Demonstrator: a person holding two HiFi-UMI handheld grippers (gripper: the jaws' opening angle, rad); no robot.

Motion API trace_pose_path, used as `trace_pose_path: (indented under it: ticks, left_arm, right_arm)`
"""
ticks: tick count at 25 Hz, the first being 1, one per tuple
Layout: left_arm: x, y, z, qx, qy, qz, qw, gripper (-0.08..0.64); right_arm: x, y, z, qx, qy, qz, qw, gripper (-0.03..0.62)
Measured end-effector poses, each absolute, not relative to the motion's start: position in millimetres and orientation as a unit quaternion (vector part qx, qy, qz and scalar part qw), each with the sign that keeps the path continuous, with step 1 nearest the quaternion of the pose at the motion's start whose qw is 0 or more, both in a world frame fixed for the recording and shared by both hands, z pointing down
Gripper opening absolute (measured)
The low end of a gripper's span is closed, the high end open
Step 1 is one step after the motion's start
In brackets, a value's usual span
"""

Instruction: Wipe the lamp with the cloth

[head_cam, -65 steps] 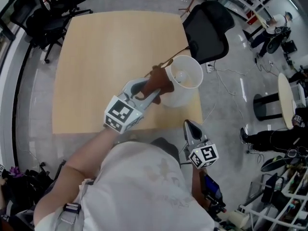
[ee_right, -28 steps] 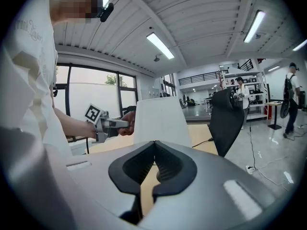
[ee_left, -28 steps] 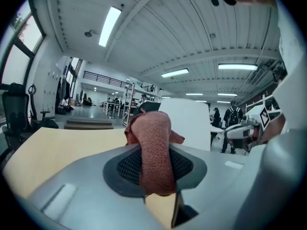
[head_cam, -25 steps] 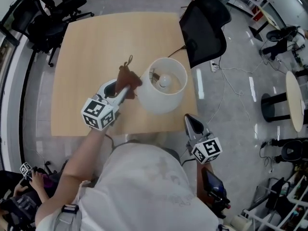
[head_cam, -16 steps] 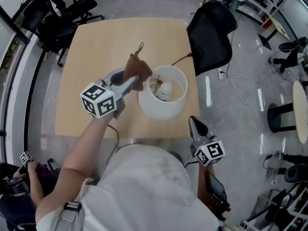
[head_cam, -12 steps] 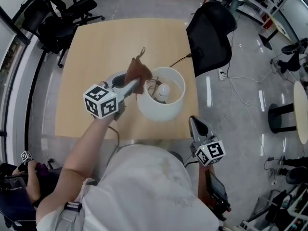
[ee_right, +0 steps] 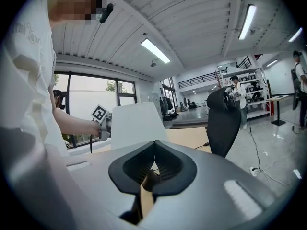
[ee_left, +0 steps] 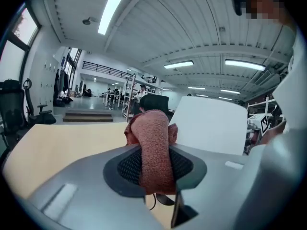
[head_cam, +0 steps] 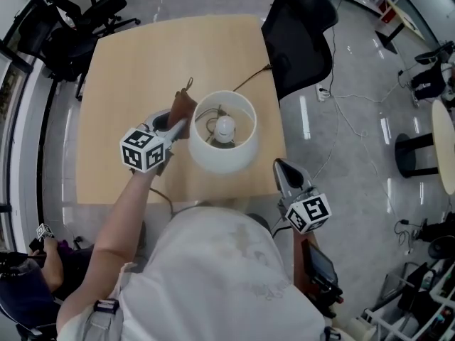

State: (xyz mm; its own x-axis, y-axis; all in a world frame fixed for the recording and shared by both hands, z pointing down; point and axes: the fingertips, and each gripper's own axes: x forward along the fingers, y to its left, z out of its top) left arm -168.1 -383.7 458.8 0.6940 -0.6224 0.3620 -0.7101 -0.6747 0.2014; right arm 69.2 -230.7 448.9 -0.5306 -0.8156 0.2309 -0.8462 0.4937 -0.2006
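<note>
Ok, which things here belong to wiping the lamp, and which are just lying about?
In the job: lamp; cloth; left gripper, clamped on the cloth.
Just about: black office chair; darker chairs past the table's far-left corner; right gripper, shut and empty.

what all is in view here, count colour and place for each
lamp: 1, white shade with a bare bulb inside, on the near right part of the table
cloth: 1, reddish brown, beside the left side of the shade
table: 1, light wood, centre of the head view
cable: 1, dark, from the lamp towards the table's far right edge
office chair: 1, black, off the table's far right corner
other chairs: at least 2, black, on the floor far left
left gripper: 1, grey with a marker cube, shut on the cloth
right gripper: 1, grey with a marker cube, jaws together and empty, off the table's near right edge
shirt: 1, white, on the person, bottom of the head view
</note>
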Motion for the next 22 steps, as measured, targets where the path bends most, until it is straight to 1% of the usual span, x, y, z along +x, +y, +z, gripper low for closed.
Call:
trace_pose_path:
  ticks: [5,11,14,19,22]
  left_arm:
    - [-171,-392,495,0.893,-0.362,0.147,0.224,0.115]
    - [-175,-396,513,0.885,-0.355,0.180,0.243,0.115]
    - [-174,-405,489,0.894,-0.348,0.159,0.234,0.117]
    - [-168,-420,412,0.918,-0.312,0.097,0.223,0.117]
    - [-155,-420,369,0.936,-0.267,0.072,0.219,0.117]
  right_arm:
    - [78,-236,462,0.489,-0.856,0.158,0.055,0.012]
    - [78,-239,469,0.486,-0.857,0.163,0.050,0.012]
    - [84,-245,468,0.489,-0.856,0.162,0.050,0.012]
    - [89,-249,465,0.497,-0.851,0.164,0.041,0.012]
    - [87,-248,462,0.495,-0.853,0.160,0.039,0.012]
